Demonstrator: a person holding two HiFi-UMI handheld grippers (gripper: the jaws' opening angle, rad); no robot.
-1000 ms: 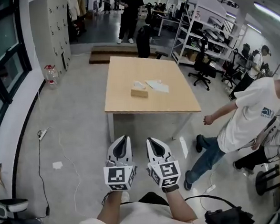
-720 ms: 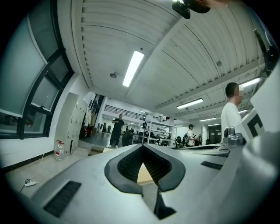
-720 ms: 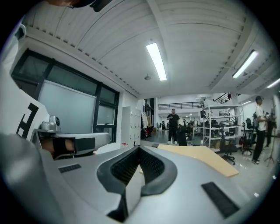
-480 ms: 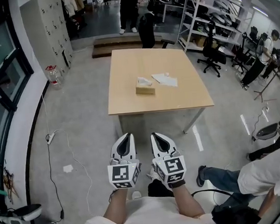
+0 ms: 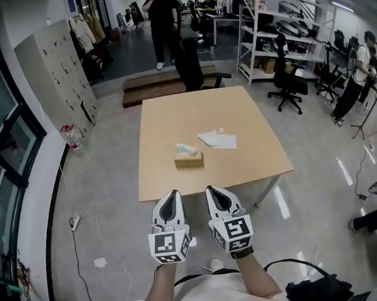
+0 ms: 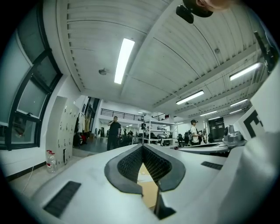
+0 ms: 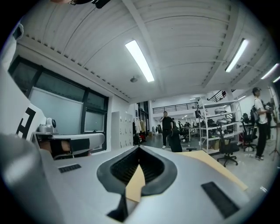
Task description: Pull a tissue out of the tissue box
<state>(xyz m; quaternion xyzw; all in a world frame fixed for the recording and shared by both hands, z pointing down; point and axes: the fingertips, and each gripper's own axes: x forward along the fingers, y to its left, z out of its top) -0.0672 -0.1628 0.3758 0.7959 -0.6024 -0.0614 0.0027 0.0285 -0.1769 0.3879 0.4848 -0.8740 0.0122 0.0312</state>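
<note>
Jaws of left gripper point(image 5: 172, 196) and right gripper point(image 5: 213, 191) together, empty, tan tissue box point(image 5: 188, 159) on desk point(image 5: 253, 155) ahead, white tissue point(image 5: 186, 148) protruding from its top, loose sheet point(image 5: 217, 140) near.

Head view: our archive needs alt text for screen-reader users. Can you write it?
The left gripper and right gripper, jaws shut and empty, point toward a wooden table ahead. On it sit a tissue box with a tissue sticking up and a loose white sheet beside it; shelves and a person stand beyond.

Tan tissue box point(image 5: 188, 159) mid-table; white tissue point(image 5: 186, 149) sticking up
</note>
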